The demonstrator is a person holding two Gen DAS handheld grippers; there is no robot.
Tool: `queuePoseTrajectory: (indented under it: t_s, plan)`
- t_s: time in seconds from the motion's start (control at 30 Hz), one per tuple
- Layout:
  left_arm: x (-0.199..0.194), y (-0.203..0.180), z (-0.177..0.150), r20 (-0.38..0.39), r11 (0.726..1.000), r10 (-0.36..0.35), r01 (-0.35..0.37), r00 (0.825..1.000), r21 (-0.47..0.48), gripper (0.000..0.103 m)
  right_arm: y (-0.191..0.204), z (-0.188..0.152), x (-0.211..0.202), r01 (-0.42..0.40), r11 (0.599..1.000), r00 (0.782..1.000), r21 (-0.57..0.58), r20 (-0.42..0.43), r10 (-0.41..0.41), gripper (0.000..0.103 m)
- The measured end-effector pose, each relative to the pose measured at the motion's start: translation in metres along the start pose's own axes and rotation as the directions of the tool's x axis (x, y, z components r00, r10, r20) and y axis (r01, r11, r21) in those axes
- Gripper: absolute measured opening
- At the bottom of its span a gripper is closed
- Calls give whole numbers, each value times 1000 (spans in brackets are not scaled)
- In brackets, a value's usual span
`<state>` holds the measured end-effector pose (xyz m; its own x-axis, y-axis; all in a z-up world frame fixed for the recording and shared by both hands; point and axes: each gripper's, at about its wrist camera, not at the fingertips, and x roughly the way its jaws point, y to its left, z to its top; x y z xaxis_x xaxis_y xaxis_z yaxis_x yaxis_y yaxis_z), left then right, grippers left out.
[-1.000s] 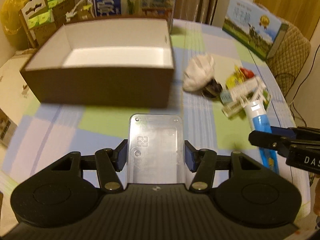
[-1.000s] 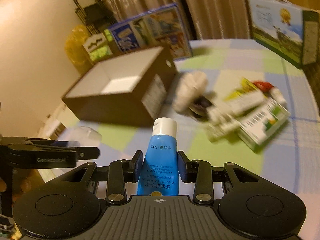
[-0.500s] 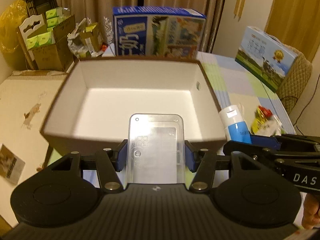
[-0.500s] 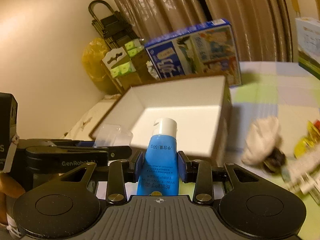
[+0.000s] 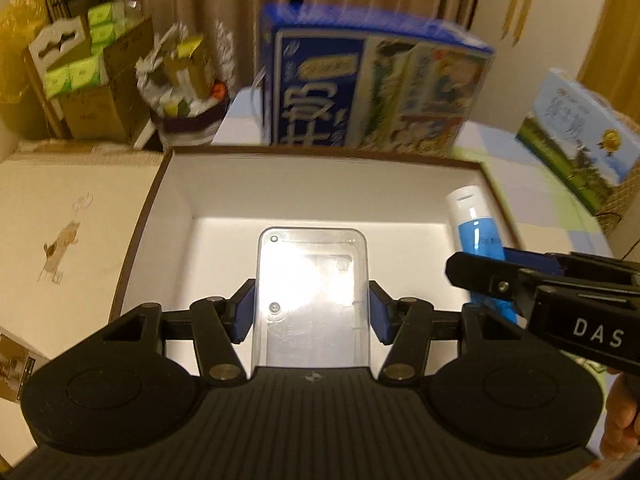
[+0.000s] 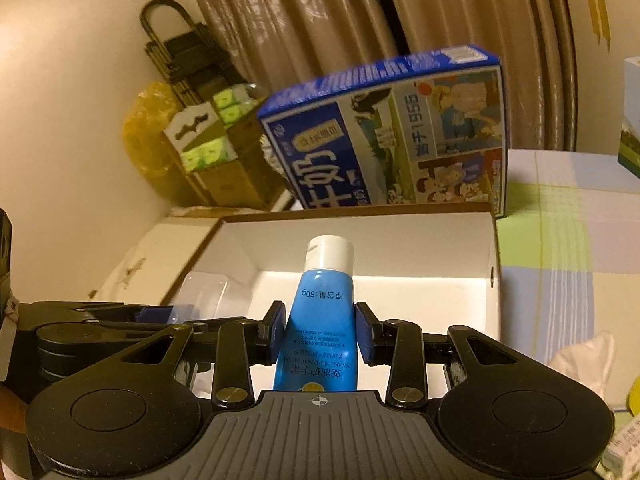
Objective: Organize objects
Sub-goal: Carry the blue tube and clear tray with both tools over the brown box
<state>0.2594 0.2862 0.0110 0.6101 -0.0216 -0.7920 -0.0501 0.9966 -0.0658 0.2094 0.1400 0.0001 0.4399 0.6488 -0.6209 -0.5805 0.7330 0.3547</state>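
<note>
Left wrist view: left tongs [image 5: 312,316] pinch a clear case [image 5: 312,292] over the box [image 5: 400,196] interior. Right tongs [image 6: 319,332] pinch a blue tube [image 6: 322,320], cap up, above the box's right edge, milk carton [image 6: 400,132] behind.

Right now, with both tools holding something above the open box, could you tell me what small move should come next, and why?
Probably lower the left tool a little and open it. Its clear plastic case already hangs over the white floor of the box, and nothing lies under it. The right tool with the blue tube could follow.
</note>
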Motion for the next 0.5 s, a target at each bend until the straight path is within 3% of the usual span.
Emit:
queuePoseTrajectory:
  t_s: [0.17, 0.33, 0.5]
  plan:
    - [45, 15, -1, -106, 999, -18, 15, 994, -34, 52, -10, 0, 42, 63, 998, 994, 4, -87, -63, 34]
    - [80, 19, -6, -213, 999, -30, 22, 977, -40, 52, -22, -4, 74, 129, 992, 975, 9, -185, -125, 34]
    - [102, 19, -7, -279, 1000, -29, 24, 960, -20, 52, -32, -9, 95, 144, 989, 957, 22, -257, -133, 34]
